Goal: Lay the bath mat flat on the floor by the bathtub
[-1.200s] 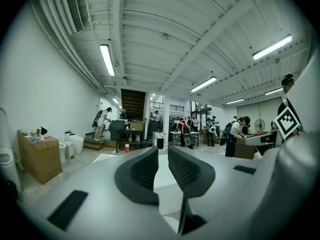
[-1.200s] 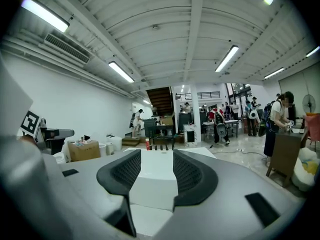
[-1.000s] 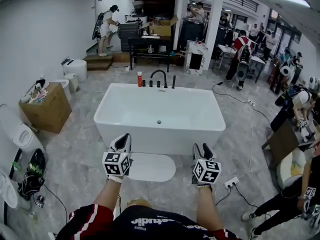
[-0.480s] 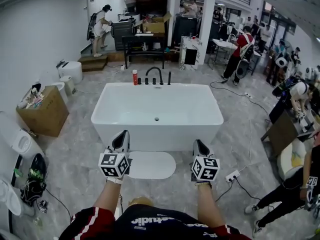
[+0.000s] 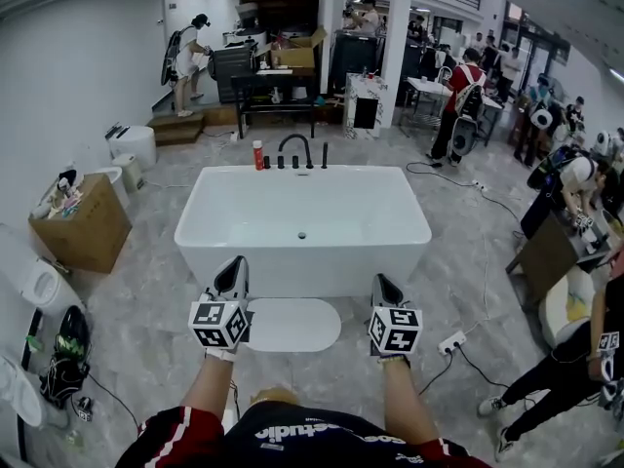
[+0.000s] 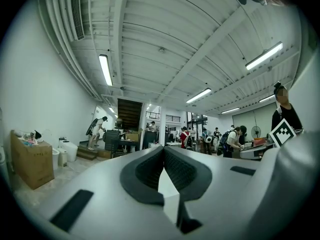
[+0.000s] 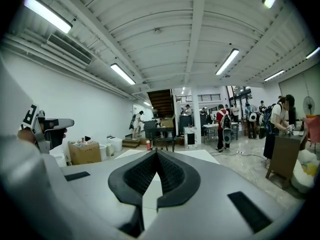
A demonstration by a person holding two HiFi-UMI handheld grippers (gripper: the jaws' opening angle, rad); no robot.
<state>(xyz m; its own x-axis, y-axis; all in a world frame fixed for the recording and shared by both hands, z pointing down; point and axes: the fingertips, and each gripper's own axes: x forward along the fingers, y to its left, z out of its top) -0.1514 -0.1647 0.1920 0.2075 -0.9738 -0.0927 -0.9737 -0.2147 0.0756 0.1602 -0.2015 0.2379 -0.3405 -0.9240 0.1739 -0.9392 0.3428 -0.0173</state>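
The white bath mat (image 5: pixel 292 325) lies flat on the grey marble floor, right in front of the white bathtub (image 5: pixel 302 273). My left gripper (image 5: pixel 234 265) hovers over the mat's left end, its marker cube hiding that end. My right gripper (image 5: pixel 381 283) hangs just right of the mat. Both point toward the tub. In the left gripper view the left gripper (image 6: pixel 162 149) has its dark pads pressed together with nothing between them. The right gripper (image 7: pixel 156 154) looks the same in its own view, empty.
A black faucet (image 5: pixel 292 148) and a red bottle (image 5: pixel 257 154) stand on the tub's far rim. A cardboard box (image 5: pixel 80 227) and a toilet (image 5: pixel 134 144) sit at the left. A power strip (image 5: pixel 450 343) with cable lies at the right. People work at the back and right.
The right gripper's jaws have gone from open to shut. The left gripper stays shut. The view has shifted slightly, and both grippers hold about the same place over the mat.
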